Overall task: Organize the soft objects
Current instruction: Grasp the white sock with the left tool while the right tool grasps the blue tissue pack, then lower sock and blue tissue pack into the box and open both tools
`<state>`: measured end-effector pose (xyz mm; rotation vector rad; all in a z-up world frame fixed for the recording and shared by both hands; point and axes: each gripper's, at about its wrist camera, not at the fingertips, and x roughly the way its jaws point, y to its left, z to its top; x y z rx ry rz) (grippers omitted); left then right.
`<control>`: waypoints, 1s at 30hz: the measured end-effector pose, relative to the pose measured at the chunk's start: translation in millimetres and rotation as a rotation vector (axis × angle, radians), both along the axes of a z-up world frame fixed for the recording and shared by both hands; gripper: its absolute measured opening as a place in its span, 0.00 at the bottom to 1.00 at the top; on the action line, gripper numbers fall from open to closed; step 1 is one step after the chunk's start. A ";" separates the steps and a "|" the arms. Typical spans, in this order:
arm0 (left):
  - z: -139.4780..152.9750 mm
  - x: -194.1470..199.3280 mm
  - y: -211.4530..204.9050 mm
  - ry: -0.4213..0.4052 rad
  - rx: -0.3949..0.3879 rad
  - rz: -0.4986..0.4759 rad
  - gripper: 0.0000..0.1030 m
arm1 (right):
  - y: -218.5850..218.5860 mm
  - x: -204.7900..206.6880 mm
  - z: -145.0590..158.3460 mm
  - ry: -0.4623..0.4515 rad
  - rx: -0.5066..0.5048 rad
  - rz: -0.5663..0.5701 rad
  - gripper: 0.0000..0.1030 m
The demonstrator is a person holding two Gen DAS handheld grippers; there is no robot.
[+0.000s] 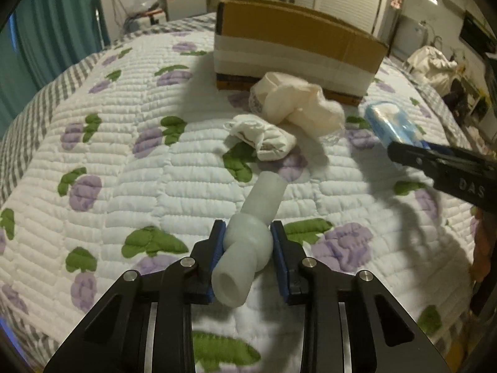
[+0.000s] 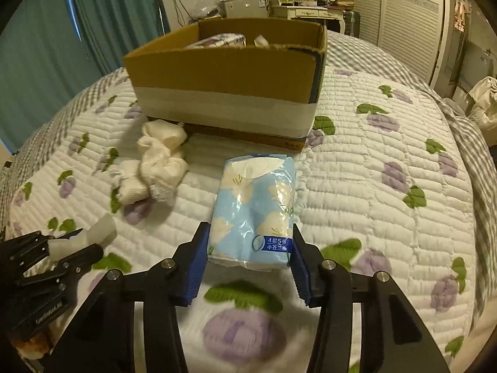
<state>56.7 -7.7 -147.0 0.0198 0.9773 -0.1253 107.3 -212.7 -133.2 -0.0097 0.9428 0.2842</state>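
Note:
My left gripper [image 1: 247, 236] is shut on a soft translucent white tube piece [image 1: 251, 236], held above the quilt. My right gripper [image 2: 248, 236] is shut on a light blue floral tissue pack [image 2: 253, 208], also seen at the right of the left wrist view [image 1: 391, 121]. A cardboard box [image 2: 223, 84] with a white band stands ahead on the bed, open at the top, with some items inside. Two white rolled cloth bundles lie in front of it: a bigger cream one [image 1: 298, 102] and a smaller one [image 1: 267, 140]. The left gripper [image 2: 77, 242] shows low left in the right wrist view.
The bed is covered by a white quilt [image 1: 124, 161] with purple flowers and green leaves. Teal curtains [image 2: 46, 46] hang at the left. A dresser [image 2: 307, 9] and a white wardrobe [image 2: 403, 15] stand beyond the bed. A white bag [image 1: 435, 65] lies at the right.

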 end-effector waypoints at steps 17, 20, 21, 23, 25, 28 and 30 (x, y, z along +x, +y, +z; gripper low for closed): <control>134.3 -23.1 -9.2 -0.290 -0.068 -0.061 0.28 | -2.0 -72.0 134.9 -0.249 -0.045 -0.013 0.47; 158.3 -6.9 -13.0 -0.339 -0.087 -0.072 0.28 | -6.5 -65.0 160.7 -0.295 -0.031 -0.021 0.47; 164.1 -1.0 -13.6 -0.350 -0.091 -0.075 0.28 | -7.7 -60.3 169.3 -0.310 -0.023 -0.022 0.47; 174.9 14.1 -17.9 -0.376 -0.089 -0.082 0.28 | -8.8 -49.6 182.6 -0.333 -0.014 -0.024 0.47; 182.8 33.0 -22.9 -0.399 -0.087 -0.091 0.28 | -9.9 -33.7 195.7 -0.359 0.002 -0.025 0.47; 187.0 68.3 -31.2 -0.412 -0.083 -0.103 0.28 | -9.5 -5.6 208.1 -0.384 0.019 -0.022 0.47; 186.4 92.9 -36.8 -0.420 -0.071 -0.107 0.28 | -9.3 18.0 212.0 -0.394 0.033 -0.024 0.47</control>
